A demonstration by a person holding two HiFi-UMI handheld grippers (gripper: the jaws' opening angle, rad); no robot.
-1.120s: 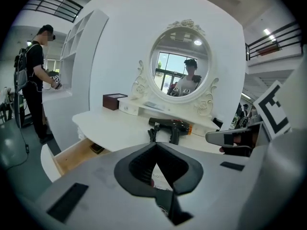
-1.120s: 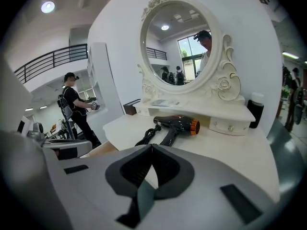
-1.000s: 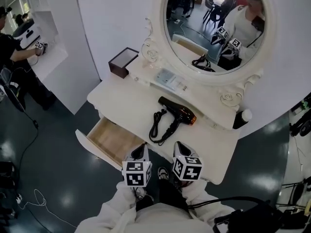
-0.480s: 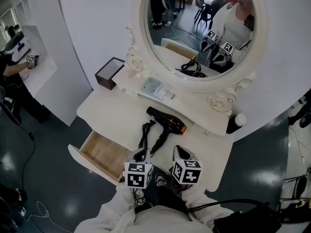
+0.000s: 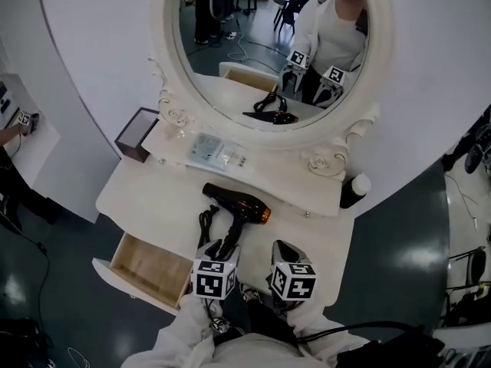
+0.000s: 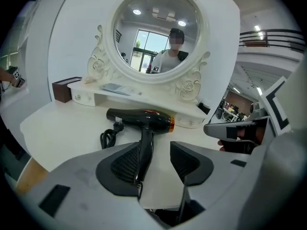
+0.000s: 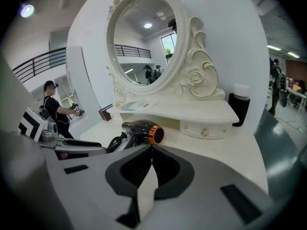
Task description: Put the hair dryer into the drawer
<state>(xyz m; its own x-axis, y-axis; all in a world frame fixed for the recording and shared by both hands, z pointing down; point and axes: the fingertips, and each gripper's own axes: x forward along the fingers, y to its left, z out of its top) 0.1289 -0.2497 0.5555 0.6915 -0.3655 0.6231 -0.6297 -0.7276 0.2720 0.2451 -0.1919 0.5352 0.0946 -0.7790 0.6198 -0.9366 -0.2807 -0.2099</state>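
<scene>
A black hair dryer with an orange ring lies on the white vanity top, its coiled cord on its left. In the left gripper view the hair dryer lies just ahead. Its handle runs down between the jaws of my left gripper, which are opening, and the pads do not press on it. My left gripper hovers at the handle's end. My right gripper is beside it, off the dryer, jaws shut and empty. The wooden drawer stands pulled out at the lower left.
A big oval mirror stands behind a raised shelf with a flat packet on it. A brown box sits at the shelf's left end, a dark bottle with a white cap at the right. A person's hand shows far left.
Both grippers have moved forward over the vanity toward the hair dryer. The left gripper's tips now reach the end of the handle.
</scene>
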